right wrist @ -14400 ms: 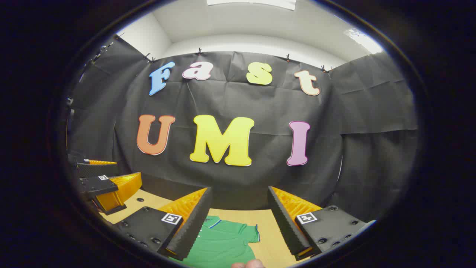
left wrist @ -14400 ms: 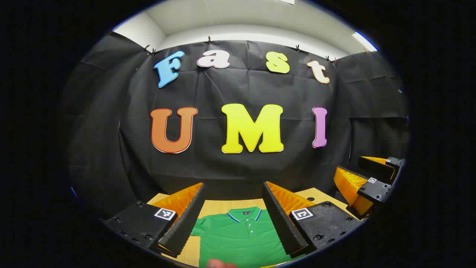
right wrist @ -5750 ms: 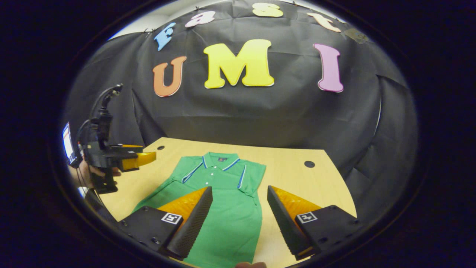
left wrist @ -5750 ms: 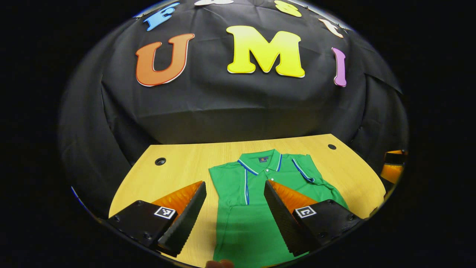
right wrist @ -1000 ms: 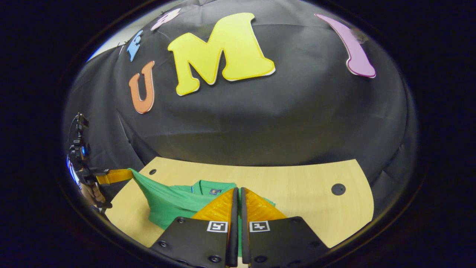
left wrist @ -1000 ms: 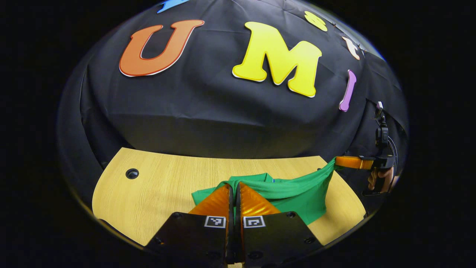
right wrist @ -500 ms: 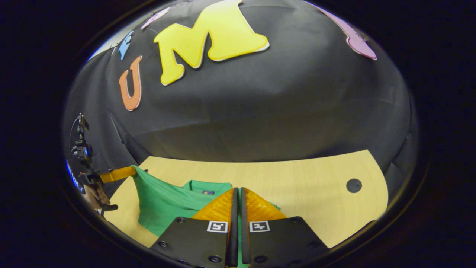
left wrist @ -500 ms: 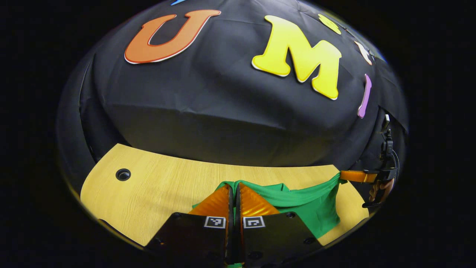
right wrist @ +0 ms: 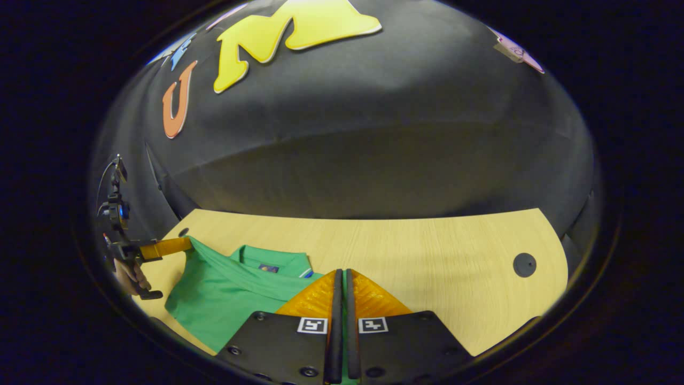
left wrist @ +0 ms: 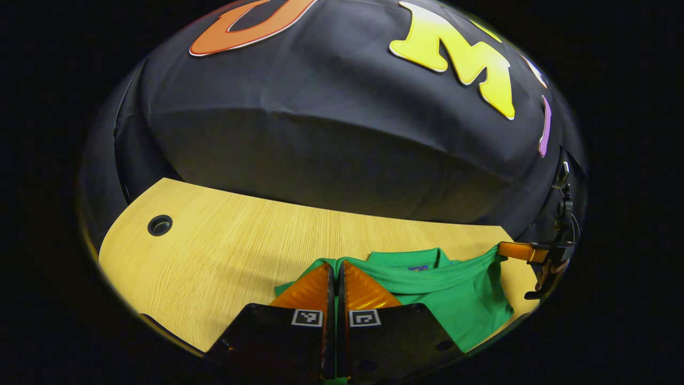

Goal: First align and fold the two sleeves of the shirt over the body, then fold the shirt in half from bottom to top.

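The green polo shirt (left wrist: 459, 305) lies on the wooden table (left wrist: 240, 251), its bottom half lifted and doubled toward the collar (right wrist: 272, 263). My left gripper (left wrist: 335, 266) is shut on the left corner of the green hem, low over the table. My right gripper (right wrist: 342, 272) is shut on the other hem corner. The hem edge runs taut between them, just in front of the collar. In the left gripper view the right gripper (left wrist: 505, 247) shows at the far right, held by a hand (left wrist: 545, 274). In the right gripper view the left gripper (right wrist: 184, 244) shows at the far left.
Black cloth walls close the booth behind the table's curved far edge. A round cable hole (left wrist: 160, 225) sits in the table's left part, another (right wrist: 524, 264) in its right part. Bare wood stretches beyond the collar.
Both grippers, still shut on the hem, have moved forward and down toward the collar. The lifted cloth now hangs lower, nearly flat over the shirt body.
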{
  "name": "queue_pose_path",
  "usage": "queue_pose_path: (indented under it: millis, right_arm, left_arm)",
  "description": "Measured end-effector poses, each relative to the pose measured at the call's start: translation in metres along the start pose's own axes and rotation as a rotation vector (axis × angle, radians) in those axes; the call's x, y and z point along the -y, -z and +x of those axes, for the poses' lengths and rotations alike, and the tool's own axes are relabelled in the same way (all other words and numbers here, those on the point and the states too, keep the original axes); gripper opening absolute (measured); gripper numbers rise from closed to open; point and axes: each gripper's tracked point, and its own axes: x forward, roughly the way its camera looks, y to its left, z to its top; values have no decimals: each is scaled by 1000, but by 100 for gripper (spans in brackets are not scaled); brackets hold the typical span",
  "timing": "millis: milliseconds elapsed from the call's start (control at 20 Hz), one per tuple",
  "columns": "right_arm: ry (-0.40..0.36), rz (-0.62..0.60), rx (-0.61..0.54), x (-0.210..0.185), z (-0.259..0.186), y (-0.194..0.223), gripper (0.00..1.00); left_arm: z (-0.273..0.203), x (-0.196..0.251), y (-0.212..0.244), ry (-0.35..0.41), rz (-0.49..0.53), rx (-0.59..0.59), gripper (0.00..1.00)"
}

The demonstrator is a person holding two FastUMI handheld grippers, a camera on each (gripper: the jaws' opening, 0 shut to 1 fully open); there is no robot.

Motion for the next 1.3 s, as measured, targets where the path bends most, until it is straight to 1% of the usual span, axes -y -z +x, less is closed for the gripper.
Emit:
queue_pose_path:
  millis: [50, 100, 200, 250, 300, 350, 400, 450, 500, 550, 600, 650, 700, 750, 800, 850, 900, 950, 1100, 1200, 1300]
  right_arm:
    - [8, 0, -2, 1, 3, 2, 6]
    - [19, 1, -2, 4, 7, 3, 6]
    - [49, -6, -3, 6, 11, 5, 6]
    - [59, -14, -8, 7, 14, 8, 6]
    - [67, -21, -13, 7, 15, 8, 6]
    - [70, -22, -18, 6, 17, 10, 8]
    - [78, -17, -19, 5, 16, 9, 10]
    - [91, -13, -16, 7, 15, 7, 12]
    - [102, -9, -5, 9, 12, 5, 12]
    - [114, -1, -2, 10, 8, 0, 18]
    - [117, 11, 6, 10, 1, -5, 34]
    - [123, 22, 20, 9, -5, -10, 51]
    - [129, 30, 36, 10, -14, -17, 67]
    - [138, 35, 52, 9, -24, -22, 77]
    - [145, 36, 68, 7, -34, -28, 82]
    - [155, 37, 87, 6, -46, -35, 94]
    - [162, 37, 110, 2, -58, -43, 92]
    - [169, 35, 135, -3, -73, -49, 98]
    - [170, -3, 215, -26, -125, -74, 98]
    - [172, -41, 277, -42, -166, -89, 98]
    - [176, -81, 342, -61, -210, -106, 100]
  left_arm:
    - [4, -1, 5, -1, 2, -8, 5]
    - [6, -1, 9, -2, 6, -19, 5]
    - [9, -5, 17, -22, 17, -37, 9]
    - [10, -2, 17, -24, 17, -41, 14]
    - [10, -1, 18, -30, 18, -44, 17]
    - [8, -2, 19, -41, 23, -43, 27]
    - [9, -2, 19, -47, 30, -42, 34]
    - [7, -1, 19, -52, 36, -44, 57]
    - [6, 0, 19, -57, 44, -47, 63]
    - [3, 0, 17, -67, 53, -47, 52]
    - [-1, 2, 16, -71, 59, -49, 84]
    - [-9, 3, 10, -79, 67, -38, 80]
    - [-16, 6, 3, -81, 69, -20, 94]
    - [-26, 10, -6, -79, 69, 2, 94]
    - [-37, 13, -13, -76, 70, 19, 94]
    - [-47, 17, -22, -77, 74, 36, 98]
    - [-60, 22, -32, -78, 78, 54, 100]
    - [-73, 27, -39, -74, 81, 72, 100]
    - [-125, 46, -71, -70, 87, 152, 100]
    - [-162, 58, -97, -87, 118, 222, 100]
    - [-204, 72, -121, -92, 164, 288, 99]
